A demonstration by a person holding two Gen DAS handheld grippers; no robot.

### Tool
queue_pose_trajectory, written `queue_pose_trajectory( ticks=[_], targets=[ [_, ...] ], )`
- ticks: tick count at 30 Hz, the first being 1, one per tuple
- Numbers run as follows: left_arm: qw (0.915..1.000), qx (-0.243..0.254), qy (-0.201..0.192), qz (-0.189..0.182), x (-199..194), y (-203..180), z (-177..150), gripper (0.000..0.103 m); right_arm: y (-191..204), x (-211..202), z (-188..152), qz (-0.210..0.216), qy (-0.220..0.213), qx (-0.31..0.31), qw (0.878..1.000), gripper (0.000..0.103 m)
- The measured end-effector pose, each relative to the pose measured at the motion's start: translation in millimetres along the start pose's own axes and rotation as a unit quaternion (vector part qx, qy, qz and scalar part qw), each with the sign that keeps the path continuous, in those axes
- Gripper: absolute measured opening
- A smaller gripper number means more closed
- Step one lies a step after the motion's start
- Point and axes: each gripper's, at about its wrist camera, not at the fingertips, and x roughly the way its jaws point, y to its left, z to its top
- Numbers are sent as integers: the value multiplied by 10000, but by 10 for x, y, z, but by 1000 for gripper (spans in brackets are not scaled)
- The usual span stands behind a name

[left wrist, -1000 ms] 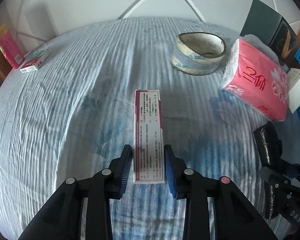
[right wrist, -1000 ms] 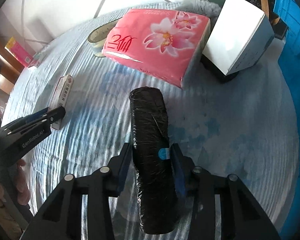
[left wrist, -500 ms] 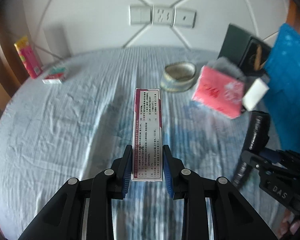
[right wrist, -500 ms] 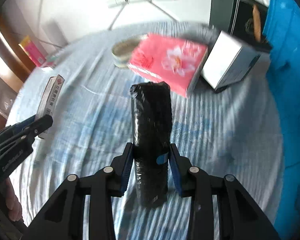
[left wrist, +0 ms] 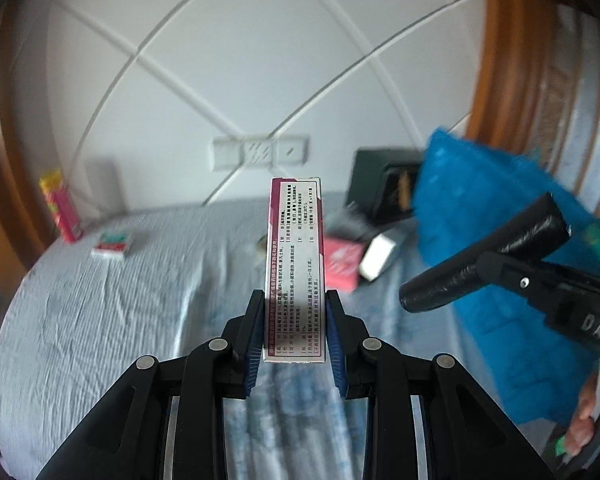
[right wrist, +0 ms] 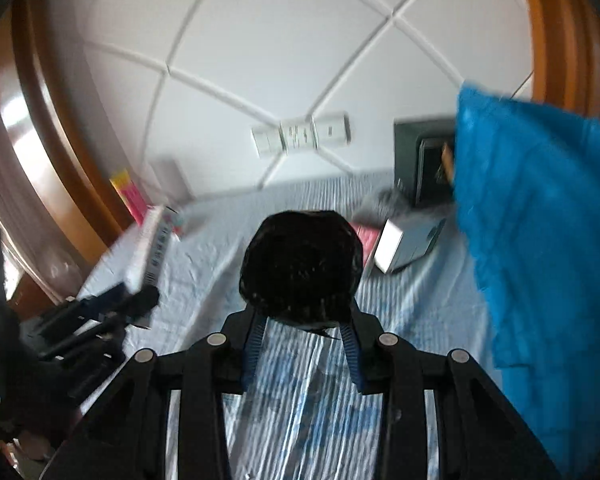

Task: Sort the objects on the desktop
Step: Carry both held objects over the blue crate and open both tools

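Note:
My left gripper [left wrist: 294,316] is shut on a long white and maroon printed box [left wrist: 294,264], held up high above the table and pointing at the wall. My right gripper [right wrist: 302,320] is shut on a black plastic-wrapped roll [right wrist: 300,264], also lifted, its end facing the camera. From the left wrist view that black roll [left wrist: 488,258] and the right gripper show at the right, tilted. From the right wrist view the white box [right wrist: 150,250] and the left gripper [right wrist: 138,294] show at the left.
The blue-striped tablecloth [left wrist: 112,300] carries a pink tissue pack [left wrist: 340,264], a white box [left wrist: 376,258], a small red-green carton [left wrist: 112,245] and an upright pink box [left wrist: 60,206]. A blue bag [left wrist: 492,216] and dark box [left wrist: 384,184] stand at the right. Wall sockets [left wrist: 260,155] behind.
Both grippers have risen and tilted up with their loads; the table has dropped lower in both views and the wall now fills the upper half.

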Motion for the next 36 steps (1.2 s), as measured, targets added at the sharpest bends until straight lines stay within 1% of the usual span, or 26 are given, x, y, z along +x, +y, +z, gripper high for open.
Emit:
queue_pose_trajectory(
  ticks=[3, 6, 7, 12, 13, 15, 18, 20, 22, 26, 29, 30, 31, 32, 33, 34, 36],
  targets=[
    [9992, 117, -295, -230, -267, -308, 127, 28, -166, -514, 113, -57, -407, 55, 9991, 35],
    [9968, 225, -605, -472, -450, -749, 273, 28, -333, -1027, 226, -115, -813, 109, 9966, 35],
    [9961, 274, -627, -549, -446, -953, 315, 28, -388, -1199, 264, -134, -948, 127, 9953, 35],
    [9916, 518, -733, -934, -427, -1972, 525, 28, -1184, -2042, 358, -452, -1431, 214, 9884, 35],
    [9904, 567, -754, -1011, -423, -2176, 567, 28, -1310, -2157, 373, -521, -1472, 220, 9875, 35],
    [9878, 664, -796, -1164, -416, -2584, 650, 28, -1729, -2448, 404, -776, -1570, 255, 9842, 35],
    [9832, 810, -858, -1393, -404, -3196, 776, 28, -2266, -2705, 446, -1036, -1490, 368, 9827, 35],
    [9800, 909, -884, -1534, -393, -3595, 852, 28, -2457, -2706, 445, -990, -1428, 406, 9839, 35],
    [9810, 1063, -607, -1506, -276, -3918, 809, 28, -2643, -2704, 443, -938, -1366, 442, 9852, 35],
    [9848, 1142, -41, -1305, 24, -4234, 703, 28, -3016, -2700, 440, -835, -1241, 515, 9874, 35],
    [9872, 1096, 145, -1147, 71, -4289, 652, 29, -3296, -2696, 438, -757, -1147, 570, 9889, 35],
    [9879, 1067, 192, -1105, 70, -4296, 641, 34, -3389, -2695, 437, -731, -1116, 588, 9893, 35],
    [9891, 1052, 142, -1017, 46, -4281, 638, 46, -3394, -2678, 450, -635, -1145, 586, 9897, 35],
    [9901, 1057, 68, -918, 14, -4266, 636, 53, -3394, -2660, 464, -535, -1178, 583, 9899, 35],
    [9909, 1060, -9, -828, -13, -4251, 619, 64, -3386, -2610, 484, -474, -1135, 558, 9908, 35],
    [9915, 1060, -81, -745, -39, -4234, 601, 68, -3377, -2559, 504, -415, -1088, 532, 9918, 35],
    [9924, 1029, -156, -660, -89, -4198, 573, 72, -3342, -2446, 522, -329, -978, 471, 9935, 35]
  ],
)
